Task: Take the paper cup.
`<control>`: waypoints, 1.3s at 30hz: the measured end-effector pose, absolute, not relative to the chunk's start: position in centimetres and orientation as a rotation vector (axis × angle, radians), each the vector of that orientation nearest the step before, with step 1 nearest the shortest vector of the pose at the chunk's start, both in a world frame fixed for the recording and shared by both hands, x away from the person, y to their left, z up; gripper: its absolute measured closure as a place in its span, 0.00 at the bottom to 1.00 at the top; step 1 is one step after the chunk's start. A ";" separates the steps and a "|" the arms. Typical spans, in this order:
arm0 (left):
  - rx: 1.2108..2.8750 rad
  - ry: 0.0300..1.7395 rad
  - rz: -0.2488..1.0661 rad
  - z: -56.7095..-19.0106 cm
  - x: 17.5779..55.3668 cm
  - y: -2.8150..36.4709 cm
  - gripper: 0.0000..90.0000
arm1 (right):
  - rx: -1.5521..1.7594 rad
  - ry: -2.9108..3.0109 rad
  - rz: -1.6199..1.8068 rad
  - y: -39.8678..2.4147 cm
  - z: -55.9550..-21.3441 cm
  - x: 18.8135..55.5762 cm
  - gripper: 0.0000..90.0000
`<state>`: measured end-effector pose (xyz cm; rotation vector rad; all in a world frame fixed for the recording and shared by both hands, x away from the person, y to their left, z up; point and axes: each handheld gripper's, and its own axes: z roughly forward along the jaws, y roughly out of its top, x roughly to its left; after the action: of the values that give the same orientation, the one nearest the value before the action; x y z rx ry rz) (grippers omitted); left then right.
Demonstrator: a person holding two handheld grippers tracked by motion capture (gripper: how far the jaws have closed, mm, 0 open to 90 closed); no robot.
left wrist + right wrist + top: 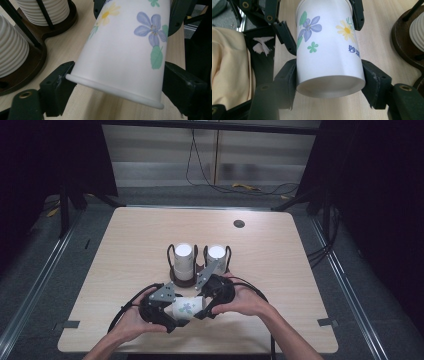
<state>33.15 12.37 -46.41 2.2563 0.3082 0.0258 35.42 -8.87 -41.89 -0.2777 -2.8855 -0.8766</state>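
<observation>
A white paper cup [186,307] printed with flowers lies level just above the table, between my two grippers. My right gripper [201,306] is shut on its narrow bottom end; in the right gripper view both jaws press the sides of the cup [327,50] at my right gripper [329,77]. My left gripper [176,314] reaches in from the other side. In the left gripper view its jaws stand wide on either side of the rolled rim of the cup [125,50], so my left gripper [117,82] is open around it.
Just behind the grippers stands a dark wooden holder [182,281] with wire posts and two stacks of ribbed white cups [183,260] [216,257]. The light wooden table [125,250] has a round cable hole [239,223] near its far edge.
</observation>
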 end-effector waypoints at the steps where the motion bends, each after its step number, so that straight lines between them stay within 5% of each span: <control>1: 2.257 0.303 0.032 -46.3 33.2 12.4 0.18 | -0.282 -2.884 -0.890 -9.0 -41.9 35.4 0.41; 39: 1.941 0.393 -0.014 -45.3 33.5 14.6 0.18 | -0.466 -2.742 -1.328 -12.1 -42.2 34.1 0.42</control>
<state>33.45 14.58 -45.30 1.9411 0.3931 -0.0138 34.12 -12.10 -42.25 -0.4657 -2.7422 -1.3275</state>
